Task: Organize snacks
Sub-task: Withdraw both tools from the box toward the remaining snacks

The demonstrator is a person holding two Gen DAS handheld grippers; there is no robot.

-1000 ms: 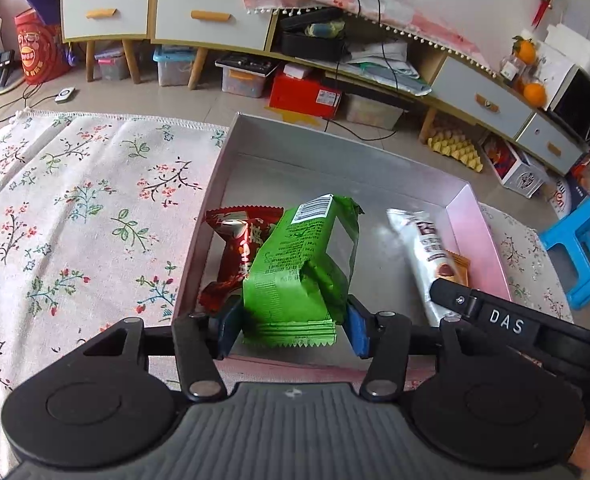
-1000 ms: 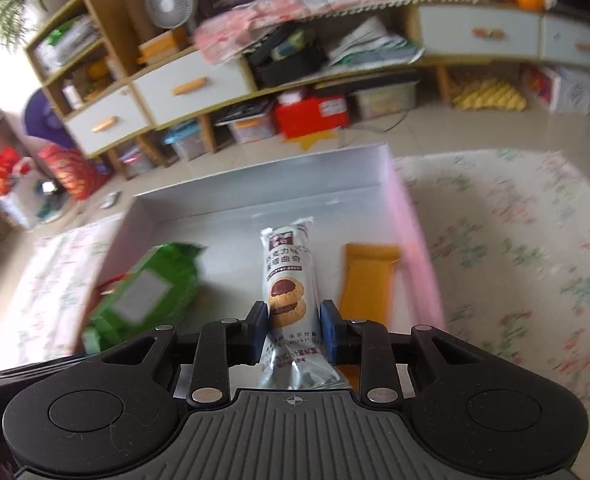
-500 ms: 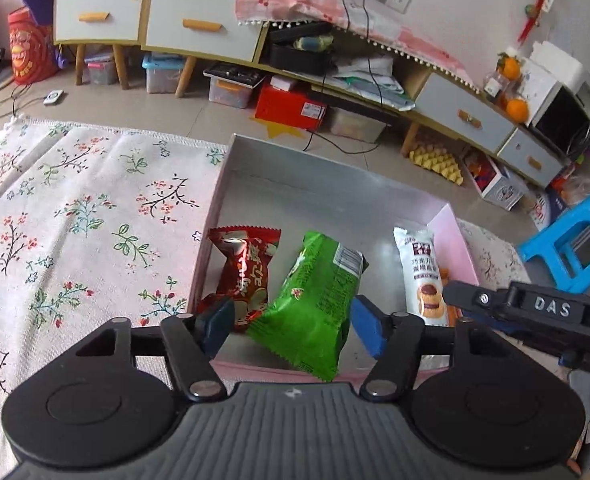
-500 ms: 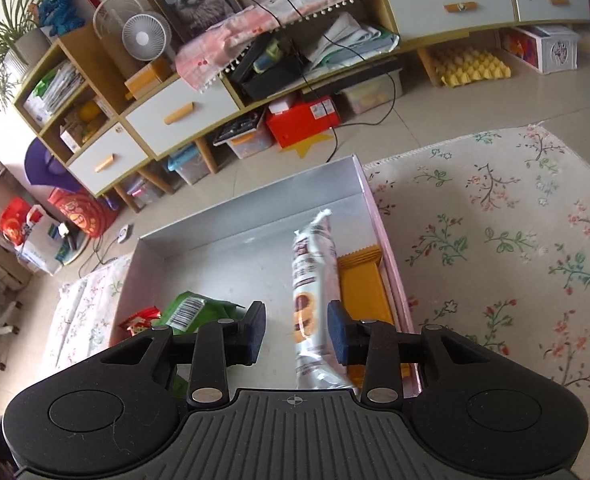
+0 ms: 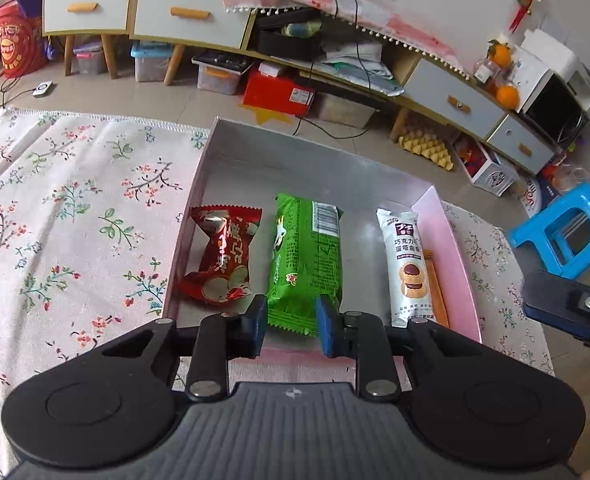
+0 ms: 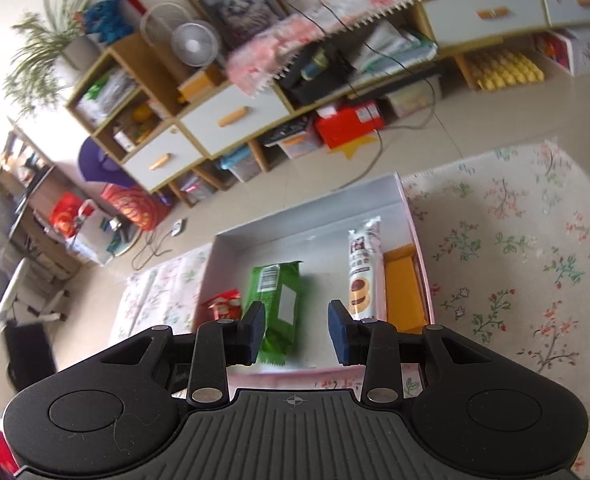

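A shallow pink box with a silver floor point(image 5: 449, 248) sits on a floral cloth. In it lie side by side a red candy bag point(image 5: 219, 258), a green snack pack point(image 5: 307, 264), a white cookie pack point(image 5: 407, 264) and an orange pack point(image 5: 435, 284) against the right wall. My left gripper point(image 5: 291, 320) is open above the box's near edge, its pads flanking the green pack's near end without pinching it. My right gripper point(image 6: 297, 326) is open and empty, raised above the box point(image 6: 231, 240); the green pack point(image 6: 279, 300) and the cookie pack point(image 6: 361, 272) show beyond it.
The floral cloth point(image 5: 75, 216) spreads left of the box and also right of it point(image 6: 515, 260). A blue stool point(image 5: 563, 232) stands at the right. Low cabinets with drawers point(image 5: 183, 16) and floor clutter line the far wall.
The left gripper let go of the green pack, which now lies flat in the box. The right gripper released the cookie pack, opened wider and drew back and up.
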